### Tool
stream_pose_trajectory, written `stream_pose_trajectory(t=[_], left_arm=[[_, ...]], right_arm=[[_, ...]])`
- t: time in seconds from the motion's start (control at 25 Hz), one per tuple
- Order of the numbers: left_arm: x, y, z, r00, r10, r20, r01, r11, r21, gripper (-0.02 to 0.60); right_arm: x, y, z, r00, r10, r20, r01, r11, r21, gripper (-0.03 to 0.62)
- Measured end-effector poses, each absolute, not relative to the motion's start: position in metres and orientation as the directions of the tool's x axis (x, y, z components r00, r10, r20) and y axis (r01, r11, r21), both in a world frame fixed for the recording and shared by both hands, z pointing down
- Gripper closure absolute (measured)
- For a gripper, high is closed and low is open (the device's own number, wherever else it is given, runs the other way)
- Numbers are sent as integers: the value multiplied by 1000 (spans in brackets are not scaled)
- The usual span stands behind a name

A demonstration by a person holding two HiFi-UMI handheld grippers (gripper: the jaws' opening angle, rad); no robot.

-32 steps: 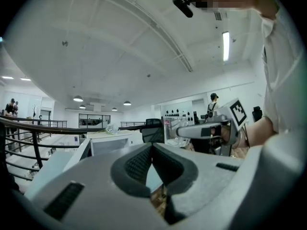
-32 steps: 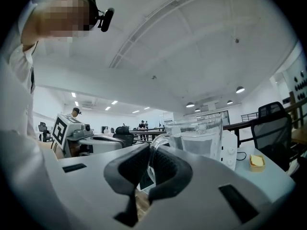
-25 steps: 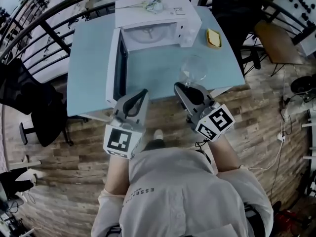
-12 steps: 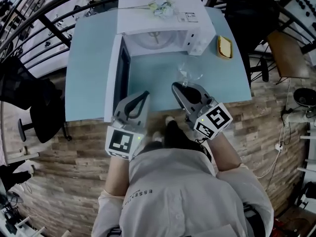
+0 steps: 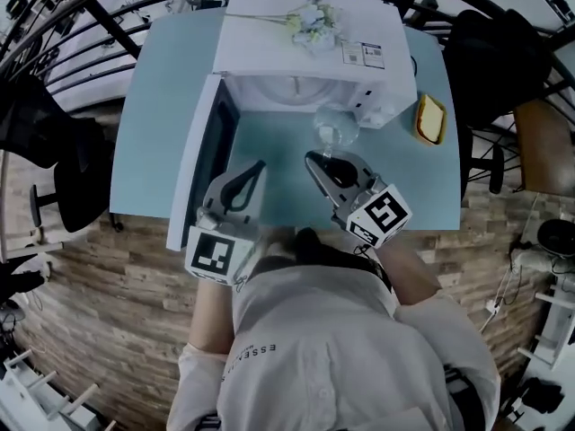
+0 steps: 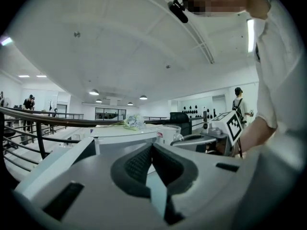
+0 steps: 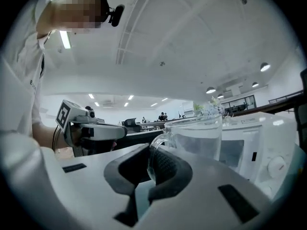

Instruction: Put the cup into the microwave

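One carry was in hand: glass cup toward the open microwave.
Right gripper fingers pinched its handle just before the cavity; left gripper fingers were pressed together, empty. Next needed a level push inside.

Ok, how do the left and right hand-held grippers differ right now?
The right hand-held gripper is shut on the handle of the clear glass cup; the left hand-held gripper is shut on nothing. The right faces the open cavity of the white microwave; the left sits beside its swung-open door. Both hover over the light-blue table.
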State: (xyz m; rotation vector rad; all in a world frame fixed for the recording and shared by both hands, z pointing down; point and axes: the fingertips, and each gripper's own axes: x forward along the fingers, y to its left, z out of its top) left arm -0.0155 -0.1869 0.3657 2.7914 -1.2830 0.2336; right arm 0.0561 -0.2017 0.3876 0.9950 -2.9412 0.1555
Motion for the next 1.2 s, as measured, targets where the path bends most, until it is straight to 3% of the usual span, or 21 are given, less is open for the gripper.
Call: stream_pose_trajectory(t=[0.48, 1.2], left_arm=[[-12, -244, 416, 541, -810, 228, -836, -547, 40, 579], [-21, -277, 456, 491, -817, 303, -862, -506, 34, 580]], right_arm=[[51, -284, 463, -873, -469, 132, -485, 864, -137, 572], [26, -376, 512, -867, -481, 128, -497, 850, -176, 572]])
